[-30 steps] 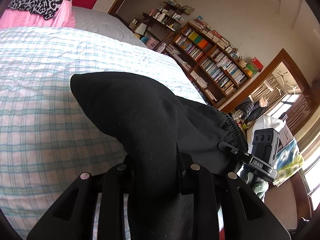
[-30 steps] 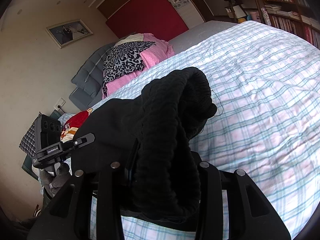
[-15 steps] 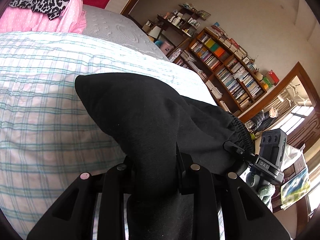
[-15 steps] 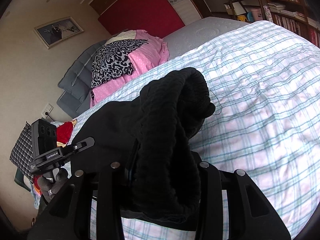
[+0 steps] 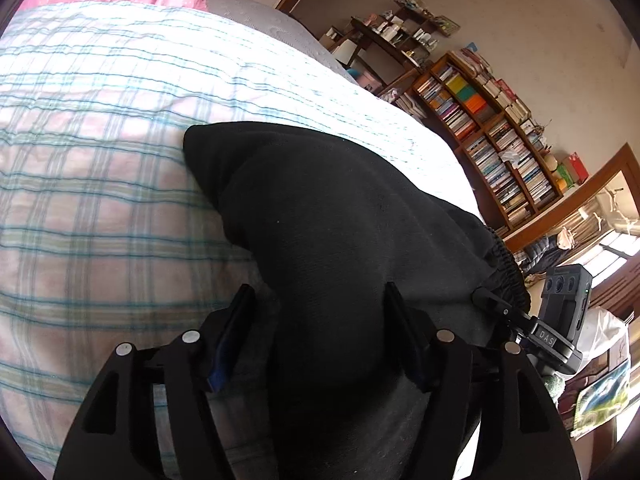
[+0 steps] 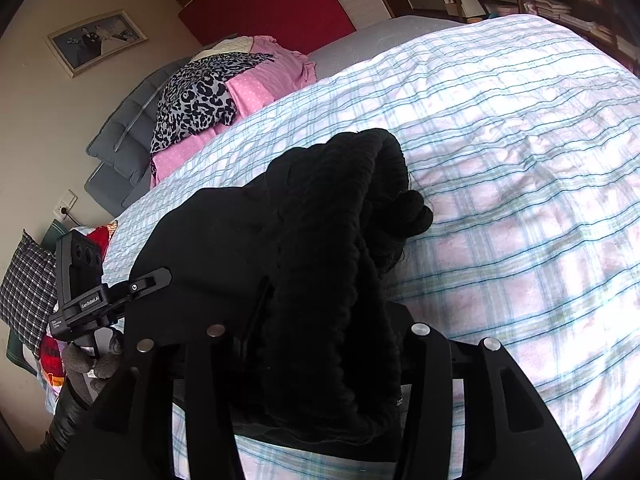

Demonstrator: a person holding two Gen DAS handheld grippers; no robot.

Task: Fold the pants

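Observation:
The black pants (image 5: 332, 216) lie bunched on the plaid bed cover (image 5: 100, 200). My left gripper (image 5: 320, 332) has its jaws spread wide, with the black cloth lying loose between the fingers (image 5: 232, 332). My right gripper (image 6: 328, 320) is shut on the ribbed elastic waistband (image 6: 352, 208) of the pants, which bulges up over the fingers. The right gripper shows in the left wrist view (image 5: 560, 320) at the waistband edge, and the left gripper shows at the left of the right wrist view (image 6: 92, 300).
Pink and leopard-print bedding (image 6: 216, 92) is piled at the head of the bed. Bookshelves (image 5: 500, 140) stand beyond the bed's far side. A checked cushion (image 6: 28, 296) and red items lie off the bed's left edge.
My left gripper's jaws have opened wide and let go of the black cloth. Both grippers have dropped lower toward the bed. The right gripper stays shut on the waistband.

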